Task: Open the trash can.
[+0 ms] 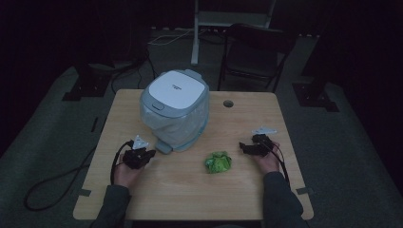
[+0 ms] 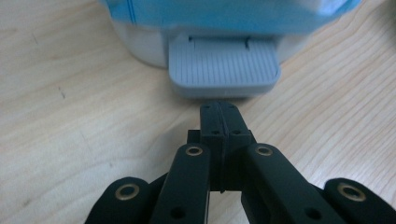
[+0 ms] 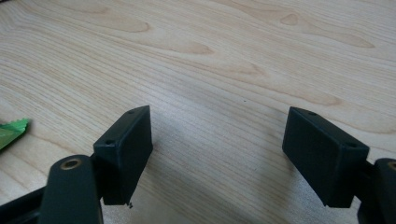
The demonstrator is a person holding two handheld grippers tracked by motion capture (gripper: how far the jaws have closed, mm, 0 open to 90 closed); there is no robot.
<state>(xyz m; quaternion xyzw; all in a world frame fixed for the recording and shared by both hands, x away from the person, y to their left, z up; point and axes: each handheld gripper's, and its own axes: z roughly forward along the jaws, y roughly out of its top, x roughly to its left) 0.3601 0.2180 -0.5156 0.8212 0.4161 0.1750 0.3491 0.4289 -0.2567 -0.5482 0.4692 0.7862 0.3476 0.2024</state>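
Main risk, as I judge it: the bin [image 1: 175, 110] is light and sits on a smooth table [image 1: 190, 190], so if the left gripper [image 2: 219, 112] pushes the pedal [image 2: 224, 66] forward instead of straight down, the bin could slide or tip back and the lid [image 1: 176, 90] won't lift. The jaw tips are narrow and the pedal is ribbed w/ a rounded lip, so they could also skid off the edge. Second risk: the green wrapper [image 1: 218, 162] is crumpled and springy; a shallow pinch by the right gripper [image 3: 219, 154] may lose it, or nudge it away across the wood. It lies on the table betw. the two hands, just in front of the bin, near the right gripper but apart from it; its tip shows at the left edge of the right gripper view. Fingers: left jaws pressed together, holding nothing, tips just short of the pedal's front edge, not touching as far as I can tell. Right jaws spread wide, empty, over bare table.
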